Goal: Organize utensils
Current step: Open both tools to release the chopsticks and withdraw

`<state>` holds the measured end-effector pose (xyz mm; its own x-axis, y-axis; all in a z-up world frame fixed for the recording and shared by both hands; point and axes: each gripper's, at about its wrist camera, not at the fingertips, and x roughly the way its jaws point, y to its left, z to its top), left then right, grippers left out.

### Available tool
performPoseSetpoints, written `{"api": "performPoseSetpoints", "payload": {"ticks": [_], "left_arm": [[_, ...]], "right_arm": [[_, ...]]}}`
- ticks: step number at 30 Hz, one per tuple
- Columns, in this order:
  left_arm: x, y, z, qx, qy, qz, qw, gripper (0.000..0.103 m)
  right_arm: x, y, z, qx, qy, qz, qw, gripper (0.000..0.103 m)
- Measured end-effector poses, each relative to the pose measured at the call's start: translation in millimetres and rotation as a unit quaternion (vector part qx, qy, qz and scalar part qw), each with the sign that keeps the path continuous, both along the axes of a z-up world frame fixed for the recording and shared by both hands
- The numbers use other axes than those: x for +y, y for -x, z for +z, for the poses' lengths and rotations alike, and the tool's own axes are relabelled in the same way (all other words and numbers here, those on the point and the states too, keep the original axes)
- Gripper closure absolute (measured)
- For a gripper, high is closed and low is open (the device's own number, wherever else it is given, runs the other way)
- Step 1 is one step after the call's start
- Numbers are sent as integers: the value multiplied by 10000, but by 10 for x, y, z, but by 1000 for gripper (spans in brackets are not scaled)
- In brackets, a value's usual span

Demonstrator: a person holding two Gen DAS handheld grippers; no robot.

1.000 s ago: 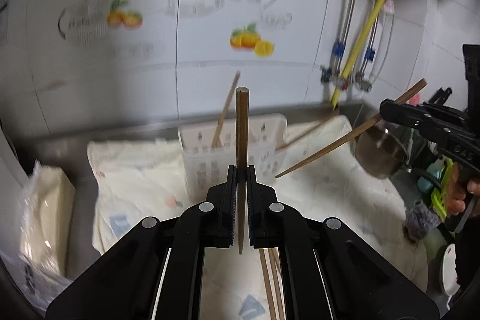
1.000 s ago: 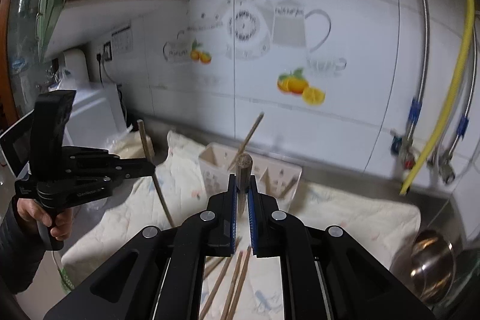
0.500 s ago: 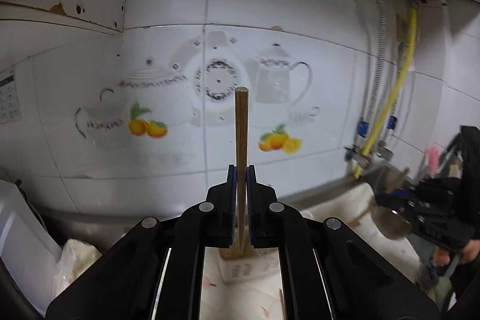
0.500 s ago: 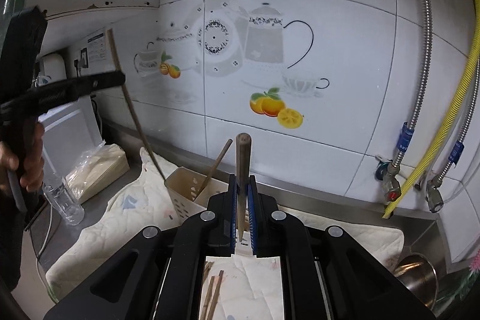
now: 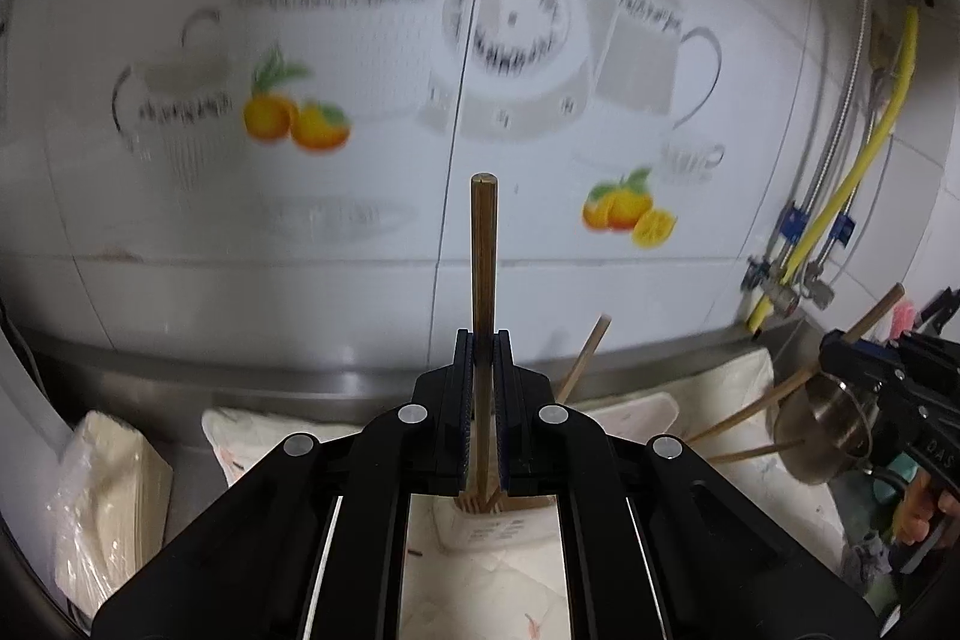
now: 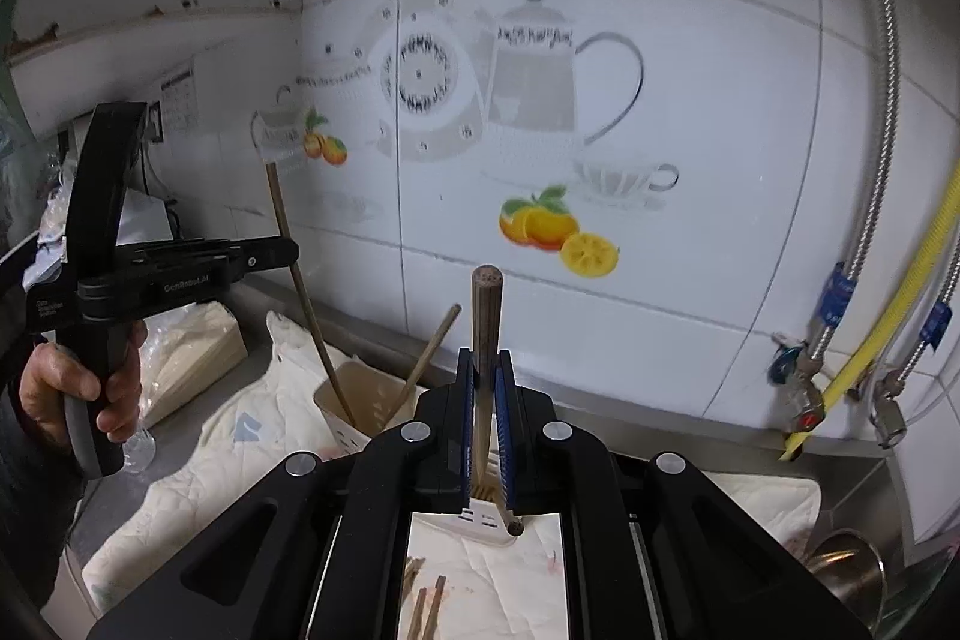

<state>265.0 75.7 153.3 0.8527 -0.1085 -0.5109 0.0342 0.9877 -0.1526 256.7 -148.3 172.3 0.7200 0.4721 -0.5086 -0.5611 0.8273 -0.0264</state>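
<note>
Both grippers are clamped on a chopstick each. The left gripper holds its chopstick upright, lower tip right at the white utensil holder on the desk, jaws tight. The right gripper pinches another chopstick, just right of that holder.

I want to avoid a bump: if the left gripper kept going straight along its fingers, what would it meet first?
Most likely the white utensil holder just beyond the left gripper, which is shut on a chopstick; the tiled wall is behind it. Depth is unclear.
</note>
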Motion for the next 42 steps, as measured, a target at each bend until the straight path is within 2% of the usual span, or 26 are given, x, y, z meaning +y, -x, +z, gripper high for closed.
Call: {"api": "performPoseSetpoints", "payload": {"ticks": [8,15,17,21,24,26,29,33,37,42], "left_arm": [[4,-76,-266,367,49,-31,9993,98],[-8,-69,-313,435,14,-41,9990,95],[-7,-61,-311,450,18,-30,9990,91],[-5,9,-267,376,34,18,9993,67],[-13,107,-197,266,30,43,9996,60],[-23,212,-148,170,14,66,9998,56],[-50,382,-106,45,-61,94,9999,52],[-99,688,-148,-50,-59,106,9999,47],[-153,950,-302,1,-50,82,10000,43],[-230,1246,-648,247,-67,85,9996,41]], "right_arm": [[71,-163,-306,402,130,-56,9991,96],[95,-230,-466,564,198,-96,9982,96],[94,-242,-491,602,188,-106,9980,96],[63,-214,-477,560,128,-126,9983,94],[16,-162,-414,480,73,-144,9987,85],[-27,-90,-355,366,57,-168,9992,84],[-106,88,-281,167,26,-186,9997,76],[-212,366,-282,48,-65,-149,9999,70],[-253,690,-469,98,-30,-58,9999,68],[-280,988,-820,311,124,-9,9994,68]]}}
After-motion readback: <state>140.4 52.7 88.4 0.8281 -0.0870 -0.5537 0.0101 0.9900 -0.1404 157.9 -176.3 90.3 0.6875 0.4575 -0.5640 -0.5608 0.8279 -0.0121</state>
